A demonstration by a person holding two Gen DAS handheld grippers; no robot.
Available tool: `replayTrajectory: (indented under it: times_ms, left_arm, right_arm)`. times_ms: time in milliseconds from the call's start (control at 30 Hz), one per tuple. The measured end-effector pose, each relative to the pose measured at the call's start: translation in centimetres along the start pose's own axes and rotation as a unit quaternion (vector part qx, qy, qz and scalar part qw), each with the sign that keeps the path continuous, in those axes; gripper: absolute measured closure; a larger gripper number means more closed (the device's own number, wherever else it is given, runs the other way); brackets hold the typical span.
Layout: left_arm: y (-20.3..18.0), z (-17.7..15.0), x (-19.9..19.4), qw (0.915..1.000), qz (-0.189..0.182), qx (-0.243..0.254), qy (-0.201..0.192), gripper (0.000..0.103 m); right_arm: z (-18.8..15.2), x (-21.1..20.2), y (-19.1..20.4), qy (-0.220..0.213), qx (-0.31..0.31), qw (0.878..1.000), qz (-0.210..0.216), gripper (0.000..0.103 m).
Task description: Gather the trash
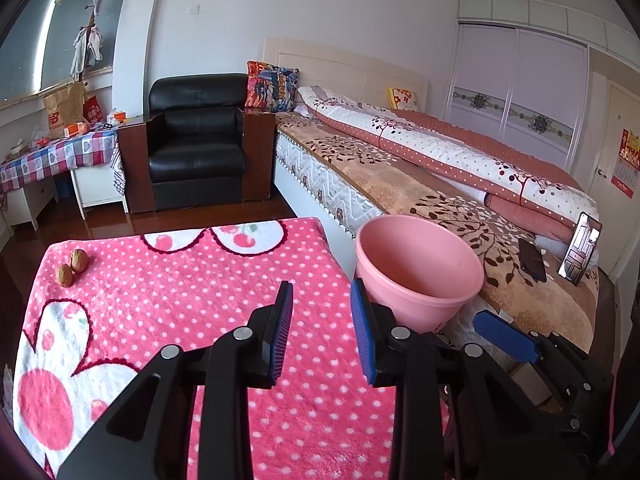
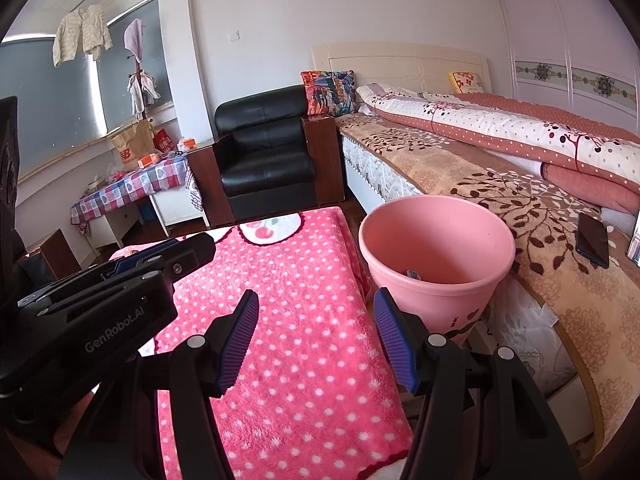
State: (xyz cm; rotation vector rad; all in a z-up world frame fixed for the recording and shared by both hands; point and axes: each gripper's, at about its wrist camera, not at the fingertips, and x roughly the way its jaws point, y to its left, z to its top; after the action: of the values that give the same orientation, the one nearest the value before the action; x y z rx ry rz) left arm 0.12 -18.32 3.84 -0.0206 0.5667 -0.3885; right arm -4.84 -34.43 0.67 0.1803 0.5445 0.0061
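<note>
Two walnuts [image 1: 72,267] lie at the far left corner of a table covered with a pink polka-dot blanket [image 1: 180,300]. A pink plastic bin [image 1: 416,276] stands between the table and the bed; in the right wrist view the pink bin [image 2: 436,256] holds a small grey scrap [image 2: 413,274] at its bottom. My left gripper [image 1: 322,320] is open and empty over the table's right part, near the bin's rim. My right gripper [image 2: 316,328] is open and empty over the table's right edge, beside the bin. The left gripper's body [image 2: 112,292] shows at the left of the right wrist view.
A bed [image 1: 440,184] with folded quilts runs along the right, with two phones [image 1: 532,258] on it. A black armchair [image 1: 196,140] stands beyond the table. A checkered side table [image 1: 56,152] with bags and boxes is at the far left.
</note>
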Motion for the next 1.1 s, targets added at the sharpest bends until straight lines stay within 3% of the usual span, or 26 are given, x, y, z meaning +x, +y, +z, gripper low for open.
replayTrajectory:
  times_ms: [1100]
  left_arm:
    - [-0.9, -0.1, 0.2, 0.9999, 0.003, 0.01, 0.0, 0.073]
  right_arm:
    - [0.0, -0.3, -1.0, 0.001, 0.011, 1.0, 0.005, 0.044]
